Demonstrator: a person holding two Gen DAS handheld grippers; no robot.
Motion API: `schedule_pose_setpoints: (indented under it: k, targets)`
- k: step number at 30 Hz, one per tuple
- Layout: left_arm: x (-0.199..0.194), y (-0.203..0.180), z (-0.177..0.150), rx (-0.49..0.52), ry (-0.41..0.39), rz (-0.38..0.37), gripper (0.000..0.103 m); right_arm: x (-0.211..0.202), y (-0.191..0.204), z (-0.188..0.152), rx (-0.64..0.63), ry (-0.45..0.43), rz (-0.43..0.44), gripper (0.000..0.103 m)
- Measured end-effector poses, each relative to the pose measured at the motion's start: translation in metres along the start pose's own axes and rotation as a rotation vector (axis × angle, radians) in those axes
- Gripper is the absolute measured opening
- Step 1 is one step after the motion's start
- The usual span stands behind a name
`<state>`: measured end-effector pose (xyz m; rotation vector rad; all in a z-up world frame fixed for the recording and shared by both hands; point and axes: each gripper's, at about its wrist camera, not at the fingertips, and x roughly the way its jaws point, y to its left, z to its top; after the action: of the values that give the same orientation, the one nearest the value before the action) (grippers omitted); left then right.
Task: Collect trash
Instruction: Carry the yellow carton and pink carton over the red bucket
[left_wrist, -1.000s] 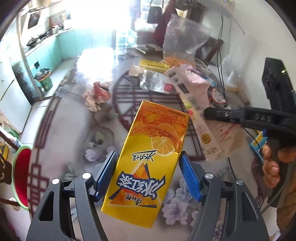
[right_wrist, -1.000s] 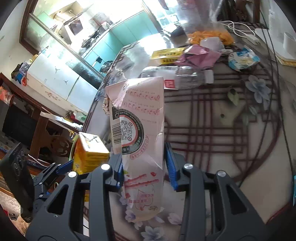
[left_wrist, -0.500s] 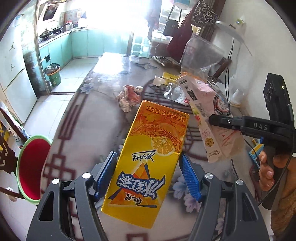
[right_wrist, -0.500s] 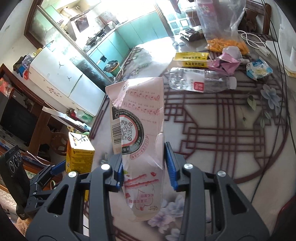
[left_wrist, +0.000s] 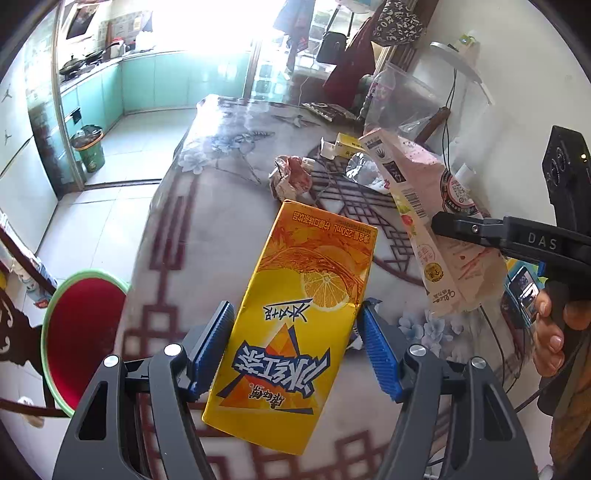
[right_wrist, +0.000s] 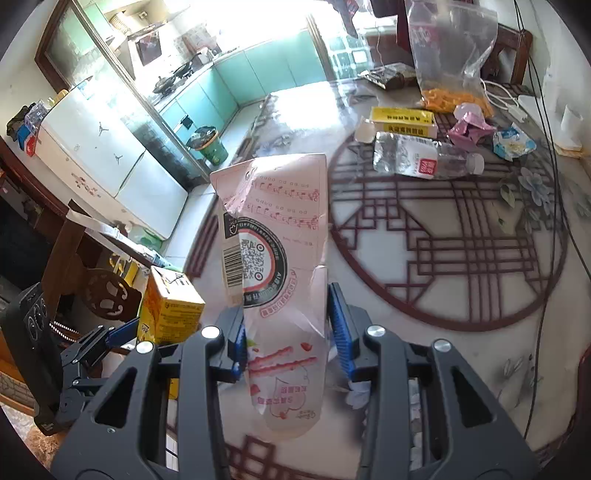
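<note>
Keep left hand-held gripper (left_wrist: 295, 354) clamped on iced-tea carton (left_wrist: 299, 325), right hand-held gripper (right_wrist: 286, 332) on pink wrapper (right_wrist: 280, 258); carry toward red bin (left_wrist: 83, 332) at 9 o'clock.

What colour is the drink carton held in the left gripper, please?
The drink carton is yellow and orange with a lemon slice, clearest in the left wrist view.
</note>
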<state>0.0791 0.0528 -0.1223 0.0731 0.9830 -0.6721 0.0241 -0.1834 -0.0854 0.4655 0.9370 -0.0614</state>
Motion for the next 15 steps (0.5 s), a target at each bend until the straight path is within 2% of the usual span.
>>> schedule_pose_setpoints:
  k: [6, 15]
  targets:
    - [-0.007, 0.025, 0.005, 0.029, -0.012, -0.013, 0.066, 0.0, 0.029, -0.001, 0.0, -0.036, -0.006, 0.037]
    - [-0.016, 0.062, -0.002, 0.009, -0.008, -0.001, 0.066, 0.011, 0.078, 0.001, -0.053, -0.033, 0.0, 0.037]
